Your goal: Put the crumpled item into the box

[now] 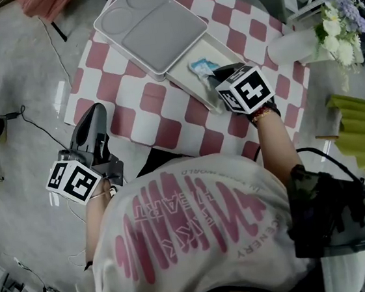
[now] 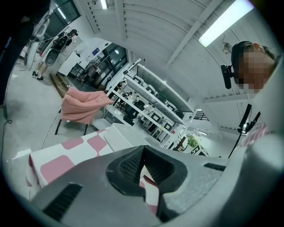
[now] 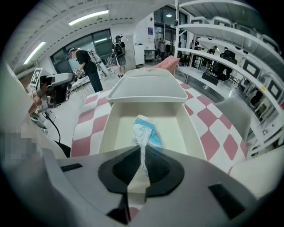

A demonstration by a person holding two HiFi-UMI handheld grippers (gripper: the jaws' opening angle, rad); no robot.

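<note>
The tablecloth [image 1: 143, 117] has pink and white squares like a checkerboard. The box [image 3: 108, 133] is creamy white and its lid [image 1: 149, 25] is pale grey. The crumpled item [image 3: 144, 128] is white with light blue. The left gripper [image 2: 142, 166] and the right gripper [image 3: 143, 170] are dark grey, each with a white cube [image 1: 247, 90] marked with black squares. The person's shirt [image 1: 199, 238] is white with pink stripes and letters.

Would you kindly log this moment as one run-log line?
right hand-held gripper: shut on crumpled item | crumpled item: over box | left hand-held gripper: shut, empty
</note>
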